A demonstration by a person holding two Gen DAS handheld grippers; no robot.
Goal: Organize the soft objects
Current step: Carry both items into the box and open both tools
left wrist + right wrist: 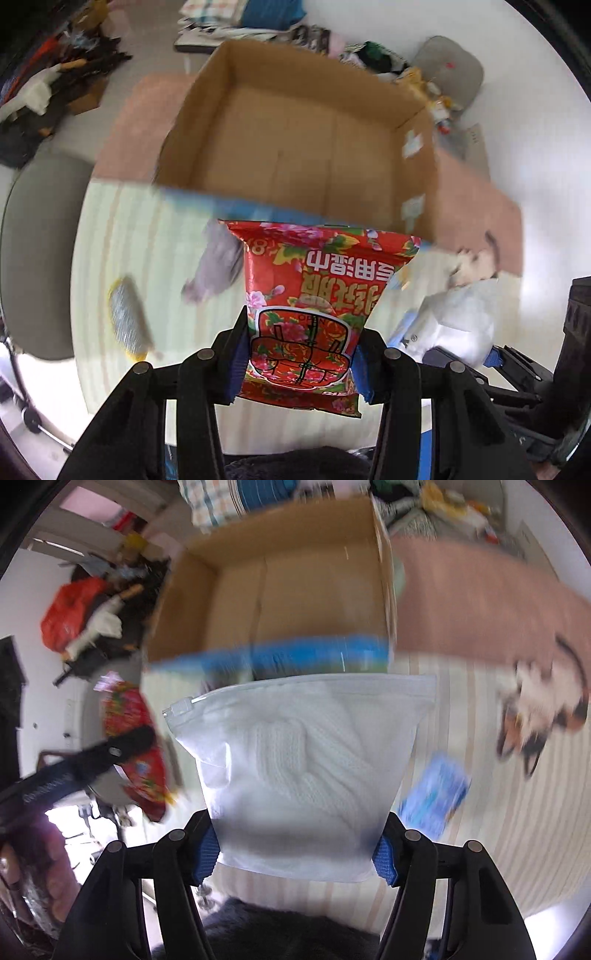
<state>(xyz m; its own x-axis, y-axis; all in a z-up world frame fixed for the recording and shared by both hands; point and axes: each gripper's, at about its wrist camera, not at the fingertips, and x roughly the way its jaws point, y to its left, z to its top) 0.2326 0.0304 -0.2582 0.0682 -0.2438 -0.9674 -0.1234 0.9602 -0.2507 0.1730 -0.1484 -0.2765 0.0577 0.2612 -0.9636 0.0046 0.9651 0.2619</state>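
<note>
While the left gripper point(299, 360) clamps the red floral wipes packet point(317, 295) and the right gripper point(295, 851) the frosted zip bag of white knitwear point(303, 768), carry both toward twelve o'clock, clear the open brown cardboard box point(295, 147) rim, then release.

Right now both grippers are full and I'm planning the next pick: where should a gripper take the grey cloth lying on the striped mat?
Probably at its bunched middle, coming straight down from above. The grey cloth lies crumpled and low on the striped mat, so no edge stands up to catch; the raised fold gives the fingers something to close around. Blur hides finer detail.
</note>
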